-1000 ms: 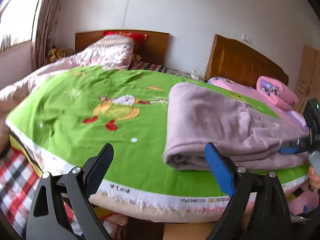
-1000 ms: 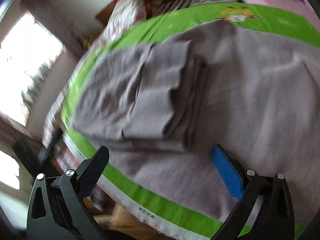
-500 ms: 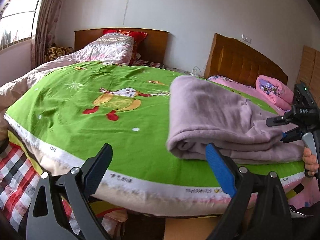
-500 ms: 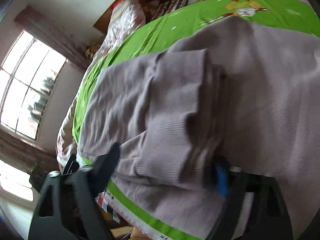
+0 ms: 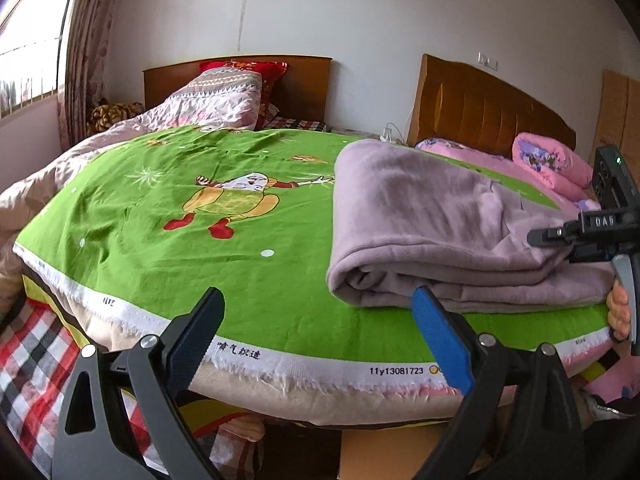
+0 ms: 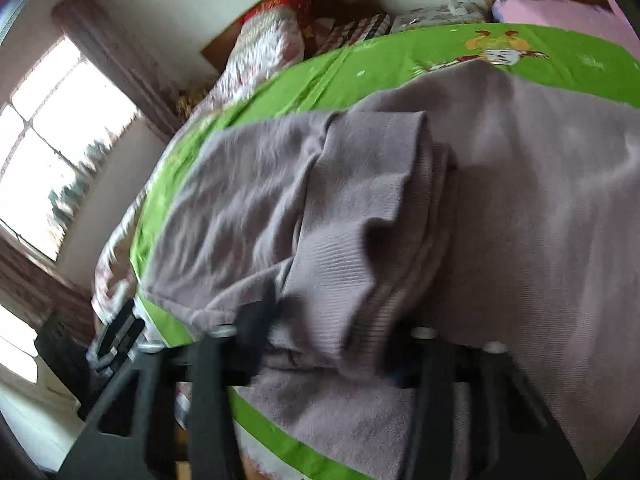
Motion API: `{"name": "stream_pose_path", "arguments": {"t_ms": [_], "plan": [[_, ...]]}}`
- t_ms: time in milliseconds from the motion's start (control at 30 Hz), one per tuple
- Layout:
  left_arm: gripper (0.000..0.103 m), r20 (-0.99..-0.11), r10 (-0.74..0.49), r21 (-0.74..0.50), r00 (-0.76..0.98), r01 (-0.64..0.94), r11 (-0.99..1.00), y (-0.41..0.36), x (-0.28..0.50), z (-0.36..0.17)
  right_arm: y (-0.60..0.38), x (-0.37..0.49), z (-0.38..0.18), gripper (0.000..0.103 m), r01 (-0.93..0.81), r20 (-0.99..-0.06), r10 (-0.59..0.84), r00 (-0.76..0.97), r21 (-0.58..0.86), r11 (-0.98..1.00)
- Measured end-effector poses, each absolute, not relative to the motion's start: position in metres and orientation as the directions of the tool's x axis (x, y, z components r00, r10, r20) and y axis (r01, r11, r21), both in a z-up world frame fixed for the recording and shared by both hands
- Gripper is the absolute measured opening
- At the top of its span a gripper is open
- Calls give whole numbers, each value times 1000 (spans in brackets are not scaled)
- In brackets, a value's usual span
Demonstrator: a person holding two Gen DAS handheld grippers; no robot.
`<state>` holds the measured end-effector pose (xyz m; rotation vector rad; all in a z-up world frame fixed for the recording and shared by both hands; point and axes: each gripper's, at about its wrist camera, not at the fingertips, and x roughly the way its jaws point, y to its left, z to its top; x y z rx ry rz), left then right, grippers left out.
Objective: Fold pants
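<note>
Since the earlier frame the right tongs (image 6: 332, 344) have been closing, and their jaws now pinch a ribbed cuff of the pants (image 5: 432, 236) between them, where a second ago they stood wide and empty above the cloth. On the left of the scene the green bedcover (image 5: 208, 248) lies bare, with its cartoon print (image 5: 228, 204) toward the far side. The left tongs (image 5: 316, 332) hang wide open and empty at the near edge of the bed, their blue pad just beside the folded roll. To the right, the mauve pants lie in a thick, partly folded stack near the bed's front right edge. The risk I see: the right tongs have gathered only the top layers, so lifting may peel them off and undo the stack, or drag it over the near edge.
</note>
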<state>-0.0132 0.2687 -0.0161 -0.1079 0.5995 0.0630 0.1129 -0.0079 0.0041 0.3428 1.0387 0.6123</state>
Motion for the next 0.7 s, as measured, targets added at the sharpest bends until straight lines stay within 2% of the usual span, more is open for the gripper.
{"name": "stream_pose_path", "arguments": {"t_ms": [100, 233, 433, 633, 700], "plan": [[96, -576, 27, -53, 817, -70, 996, 264, -11, -14, -12, 112, 17, 20, -322, -643, 647, 410, 561, 762], [97, -587, 20, -19, 809, -38, 999, 253, -3, -11, -2, 112, 52, 18, -388, -582, 669, 462, 546, 742], [97, -602, -11, -65, 799, -36, 997, 247, 29, 0, 30, 121, 120, 17, -511, -474, 713, 517, 497, 701], [98, -653, 184, 78, 735, -176, 981, 257, 64, -4, 37, 113, 181, 16, -610, -340, 749, 568, 438, 661], [99, -655, 190, 41, 732, -217, 975, 272, 61, -3, 26, 109, 182, 14, -604, -328, 741, 586, 433, 669]]}}
